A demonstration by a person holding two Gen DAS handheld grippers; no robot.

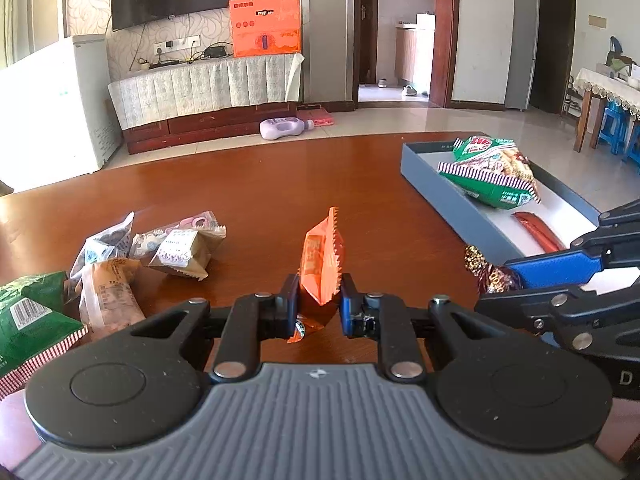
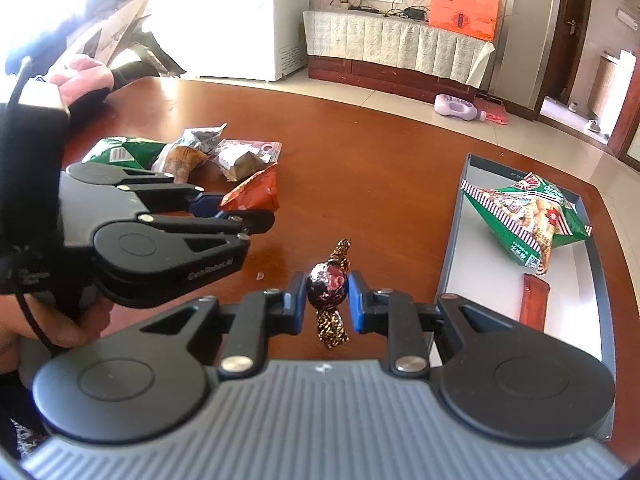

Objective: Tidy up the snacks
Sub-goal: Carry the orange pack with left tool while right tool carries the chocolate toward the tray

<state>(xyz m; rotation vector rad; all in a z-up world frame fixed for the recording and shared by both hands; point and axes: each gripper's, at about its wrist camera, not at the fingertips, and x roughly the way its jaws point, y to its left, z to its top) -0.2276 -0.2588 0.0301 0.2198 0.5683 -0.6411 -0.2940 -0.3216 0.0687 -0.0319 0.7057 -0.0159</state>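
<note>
My left gripper [image 1: 319, 300] is shut on a small orange snack packet [image 1: 321, 258], held upright above the brown table [image 1: 260, 184]. My right gripper [image 2: 327, 298] is shut on a dark foil-wrapped candy [image 2: 328, 282] with twisted gold ends. In the left wrist view the right gripper [image 1: 504, 276] shows at the right with the candy [image 1: 490, 272], close to the grey tray [image 1: 440, 190]. In the right wrist view the left gripper [image 2: 228, 210] shows at the left with the orange packet [image 2: 256, 194]. The tray [image 2: 452, 248] holds a green snack bag [image 2: 528, 220] and a red stick snack [image 2: 534, 306].
Loose snacks lie on the table's left: clear-wrapped pastries [image 1: 180, 246], a brown-wrapped cake [image 1: 110, 296] and a green bag [image 1: 28, 316]. A small crumb [image 2: 260, 276] lies on the table. A hand [image 2: 60, 328] grips the left tool. A pink cloth [image 2: 80, 76] rests at the far left edge.
</note>
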